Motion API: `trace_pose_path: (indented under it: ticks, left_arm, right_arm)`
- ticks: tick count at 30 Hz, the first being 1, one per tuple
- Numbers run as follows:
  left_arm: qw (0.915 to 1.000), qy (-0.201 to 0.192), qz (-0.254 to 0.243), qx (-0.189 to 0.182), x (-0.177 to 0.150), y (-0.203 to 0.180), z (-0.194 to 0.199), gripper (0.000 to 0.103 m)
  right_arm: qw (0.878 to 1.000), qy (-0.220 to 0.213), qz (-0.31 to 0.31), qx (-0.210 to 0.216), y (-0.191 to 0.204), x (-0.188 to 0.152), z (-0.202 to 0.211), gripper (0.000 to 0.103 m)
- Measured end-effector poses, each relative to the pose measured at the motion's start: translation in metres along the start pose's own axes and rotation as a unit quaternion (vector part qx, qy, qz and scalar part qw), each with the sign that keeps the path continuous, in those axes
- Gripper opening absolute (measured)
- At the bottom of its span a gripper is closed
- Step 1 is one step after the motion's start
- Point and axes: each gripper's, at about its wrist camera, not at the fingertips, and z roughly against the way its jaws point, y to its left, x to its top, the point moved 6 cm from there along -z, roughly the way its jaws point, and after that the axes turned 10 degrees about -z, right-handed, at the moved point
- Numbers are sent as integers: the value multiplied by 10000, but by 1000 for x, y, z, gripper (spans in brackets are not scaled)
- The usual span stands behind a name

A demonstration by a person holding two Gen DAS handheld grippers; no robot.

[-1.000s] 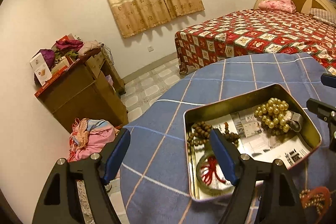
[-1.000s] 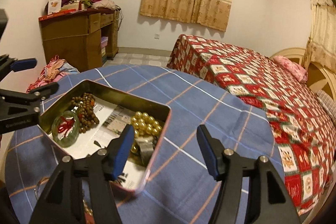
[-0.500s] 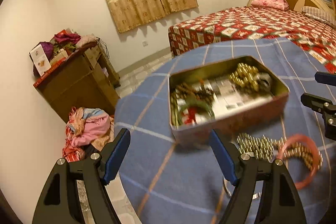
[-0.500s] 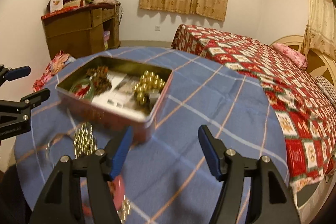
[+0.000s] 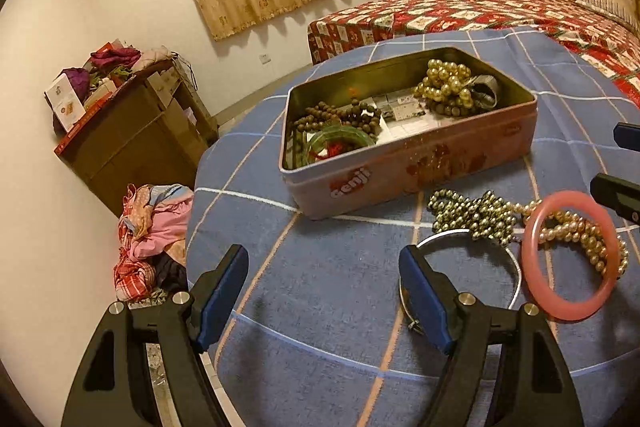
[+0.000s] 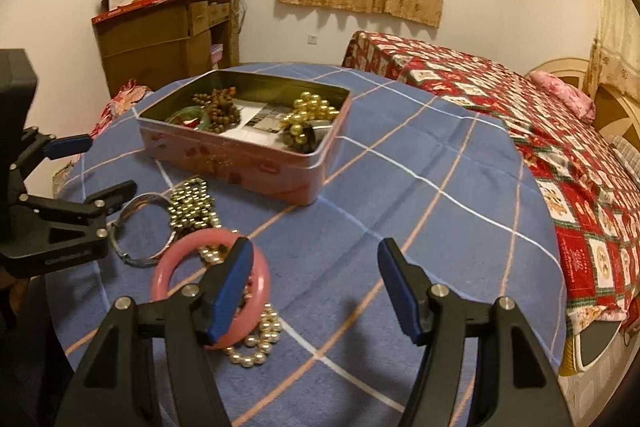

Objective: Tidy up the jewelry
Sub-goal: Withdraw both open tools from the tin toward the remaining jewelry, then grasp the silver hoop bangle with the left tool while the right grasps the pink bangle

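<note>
Both grippers hang over the near edge of the round table with nothing in them: the left gripper (image 5: 324, 297) has its blue pads spread wide over bare blue checked tablecloth (image 5: 328, 267), and the right gripper (image 6: 316, 287) stands open too, its jaws parted around empty cloth — its left pad only overlaps the pink bangle (image 6: 212, 291) in the view, and I cannot tell that it touches it. Taking the pink tin (image 5: 404, 163) as the landmark, the loose pieces lie in a cluster just in front of its near wall: a thin silver hoop (image 5: 516, 267) nearest the left gripper, a heap of small gold beads (image 5: 472, 215) partly on top of it, then the pink bangle lying over a strand of pale pearls (image 5: 580, 231). Inside the tin, brown wooden beads (image 5: 340, 115) and a green bangle (image 5: 340, 141) sit at its left end, and large gold pearls (image 5: 448, 87) at its right end, on a printed paper lining. The tin looks like the collecting place, so the tangled pile in front is probably what remains — likely why both grippers are poised low and open near it. The overlapping strands may drag each other when one is lifted.
</note>
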Motion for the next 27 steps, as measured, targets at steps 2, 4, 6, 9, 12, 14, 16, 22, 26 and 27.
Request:
trace_pose_path:
  ticks: [2, 4, 6, 9, 12, 14, 16, 22, 26, 27]
  left_arm:
    - [10000, 24, -5, -12, -2, -1, -3, 78]
    - [10000, 19, -23, -49, -2, -3, -3, 78]
    - [9999, 54, -129, 13, -2, -7, -6, 78]
    - [9999, 35, -147, 31, -4, -7, -8, 78]
    - [9999, 46, -123, -4, -4, -6, -8, 78]
    - [9999, 43, -97, -31, -4, -6, -9, 78]
    - [9998, 35, -24, -181, -5, -6, -9, 74]
    - [9982, 4, -60, -601, -2, -16, -7, 37]
    - [9967, 1, -157, -799, -1, -26, -5, 4]
    - [9968, 7, -150, -787, -1, -26, -4, 3]
  right_arm:
    - [9999, 56, 88, 38, 5, -3, -3, 67]
    - [9998, 123, 158, 52, 8, -7, -5, 65]
    - [9997, 186, 150, 33, 7, -10, -8, 53]
    - [9993, 351, 87, 108, 5, -13, -13, 38]
    - [9989, 431, 120, 105, 5, -17, -16, 35]
    - [9988, 440, 155, 123, 7, -18, -16, 30]
    - [9986, 451, 196, 179, 10, -19, -15, 21]
    - [9985, 426, 245, 220, 12, -20, -14, 15]
    - [9990, 305, 226, 241, 12, -19, -10, 14]
    - [9991, 258, 217, 245, 12, -18, -8, 14]
